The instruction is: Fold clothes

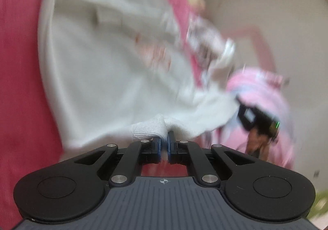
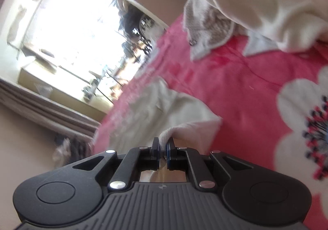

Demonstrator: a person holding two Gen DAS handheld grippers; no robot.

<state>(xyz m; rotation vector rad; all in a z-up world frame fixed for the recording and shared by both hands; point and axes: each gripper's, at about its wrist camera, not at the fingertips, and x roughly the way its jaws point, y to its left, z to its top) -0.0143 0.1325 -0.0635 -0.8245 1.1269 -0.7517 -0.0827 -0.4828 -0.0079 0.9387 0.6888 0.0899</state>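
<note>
Both hand-held grippers, left (image 1: 164,137) and right (image 2: 163,144), pinch the white garment (image 1: 102,66) tightly.

Both the left gripper (image 1: 164,139) and right gripper (image 2: 163,145) have black linkage arms, silver rivets, blue-edged pads, ribbed grey housings with crosshair marks

Soft cloth between matt black plastic jaws

The white garment (image 1: 102,70) is matt knit cloth, ribbed at the hem pinched between the jaws. The left gripper (image 1: 164,142) is matt plastic with shiny metal rivets. Beyond the jaws, the pink blanket (image 2: 235,86) looks fleecy.
</note>
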